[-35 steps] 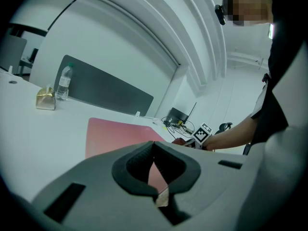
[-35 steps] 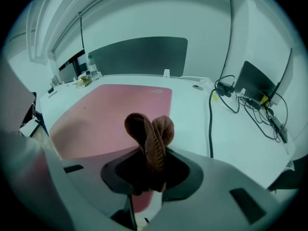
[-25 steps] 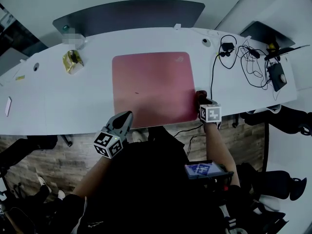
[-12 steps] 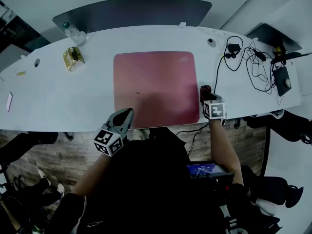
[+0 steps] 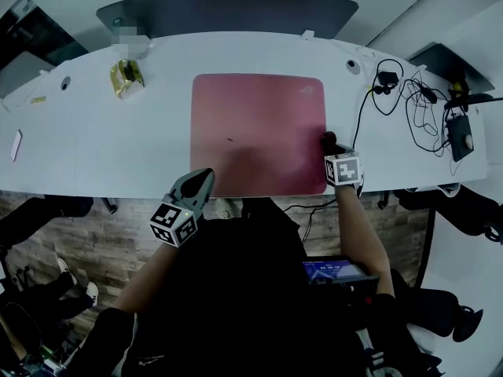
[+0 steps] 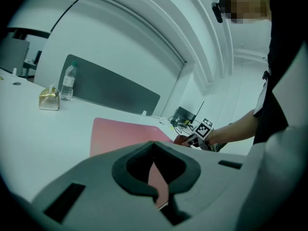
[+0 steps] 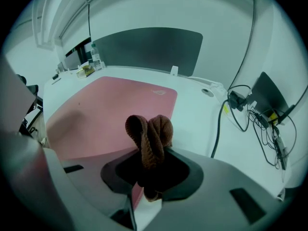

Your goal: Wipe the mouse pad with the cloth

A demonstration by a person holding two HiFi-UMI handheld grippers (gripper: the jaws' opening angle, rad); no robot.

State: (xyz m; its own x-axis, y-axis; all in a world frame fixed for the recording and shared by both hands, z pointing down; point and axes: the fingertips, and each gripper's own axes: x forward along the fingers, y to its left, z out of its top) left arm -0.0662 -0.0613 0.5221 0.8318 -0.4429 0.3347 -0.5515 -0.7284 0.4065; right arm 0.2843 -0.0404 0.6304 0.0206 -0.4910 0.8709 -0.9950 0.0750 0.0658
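The pink mouse pad (image 5: 259, 132) lies flat in the middle of the white table (image 5: 94, 155). My right gripper (image 5: 333, 149) is at the pad's near right edge, shut on a bunched brown cloth (image 5: 328, 140). In the right gripper view the cloth (image 7: 150, 137) sticks up out of the gripper (image 7: 151, 155), over the pad's (image 7: 106, 109) corner. My left gripper (image 5: 200, 181) hovers at the table's front edge by the pad's near left corner, shut with nothing in it. In the left gripper view that gripper (image 6: 154, 146) points across the pad (image 6: 120, 134).
A gold box (image 5: 126, 78) and a bottle (image 6: 69, 81) stand at the back left. Tangled black cables (image 5: 413, 100) and a black device (image 5: 460, 136) lie at the right. A dark partition (image 5: 228, 10) runs behind the table. A small flat item (image 5: 16, 145) lies far left.
My right gripper has carried the cloth a little forward and closer to the pad's right edge. The left gripper has stayed at the front edge.
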